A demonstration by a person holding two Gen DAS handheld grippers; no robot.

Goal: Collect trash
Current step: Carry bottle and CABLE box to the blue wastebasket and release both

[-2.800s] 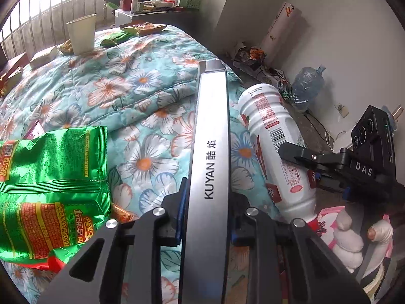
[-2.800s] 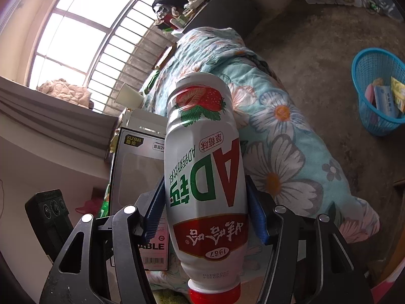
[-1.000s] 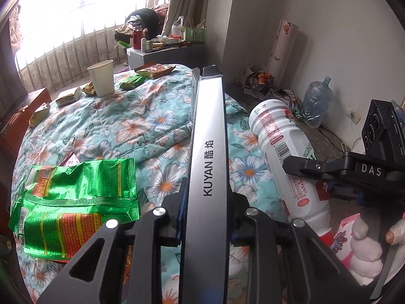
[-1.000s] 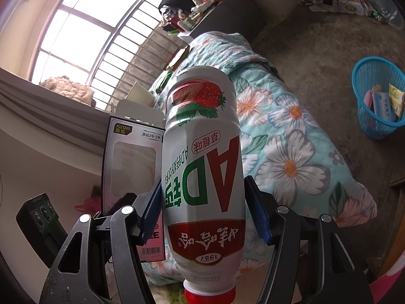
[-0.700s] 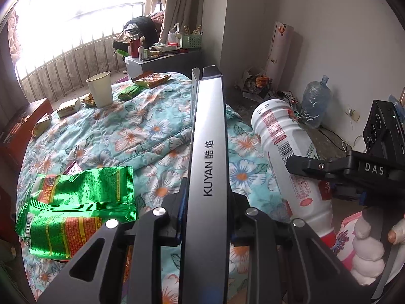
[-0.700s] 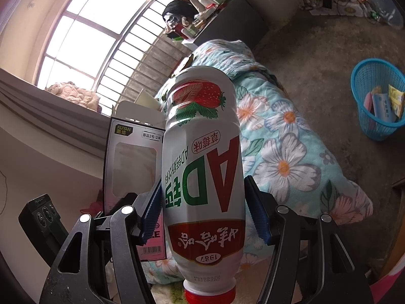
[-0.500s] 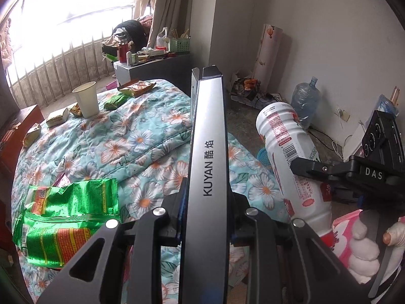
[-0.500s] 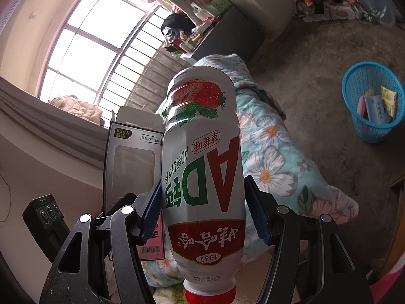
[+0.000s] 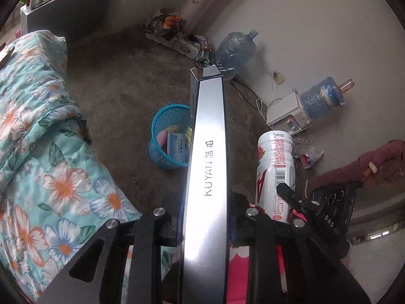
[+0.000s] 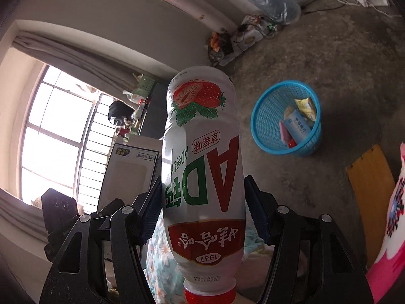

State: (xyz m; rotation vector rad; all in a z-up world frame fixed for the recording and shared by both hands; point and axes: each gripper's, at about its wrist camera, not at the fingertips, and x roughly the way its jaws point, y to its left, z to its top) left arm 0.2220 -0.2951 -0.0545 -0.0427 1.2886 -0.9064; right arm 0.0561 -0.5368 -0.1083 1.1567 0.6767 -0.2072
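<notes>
"KUYAN" down the silver box, "AD" and "1987" upside down on the strawberry bottle, "DAS" on the right hand-held gripper, barcode on the bottle too

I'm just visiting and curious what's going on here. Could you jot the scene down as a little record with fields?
left gripper: shut on a flat KUYAN box
right gripper: shut on a white strawberry drink bottle, red cap toward the camera
bin: blue basket on the floor, upright, already holding a few wrappers
beside: floral quilt
by the wall: water jugs
</notes>
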